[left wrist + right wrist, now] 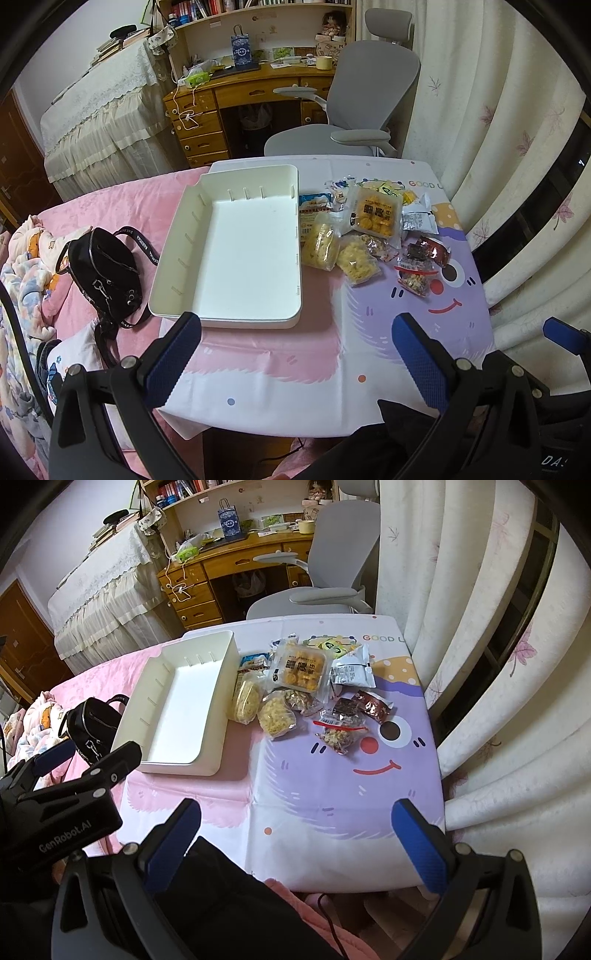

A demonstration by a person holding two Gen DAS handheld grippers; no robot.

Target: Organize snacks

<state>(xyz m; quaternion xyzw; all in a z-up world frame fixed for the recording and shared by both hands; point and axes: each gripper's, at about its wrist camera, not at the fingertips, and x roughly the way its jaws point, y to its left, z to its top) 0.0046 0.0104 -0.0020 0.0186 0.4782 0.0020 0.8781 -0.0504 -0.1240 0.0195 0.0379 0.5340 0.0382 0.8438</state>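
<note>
A white empty bin lies on the table; it also shows in the right wrist view. To its right is a heap of snack packs, also in the right wrist view: a clear tray of yellow biscuits, two bags of pale yellow crisps, silver and dark red sachets. My left gripper is open and empty, held above the table's near edge in front of the bin. My right gripper is open and empty, near the table's front edge, well short of the snacks.
A black handbag lies on the pink bedding left of the bin. A grey office chair and a wooden desk stand beyond the table. Curtains hang along the right. The cartoon tablecloth covers the table.
</note>
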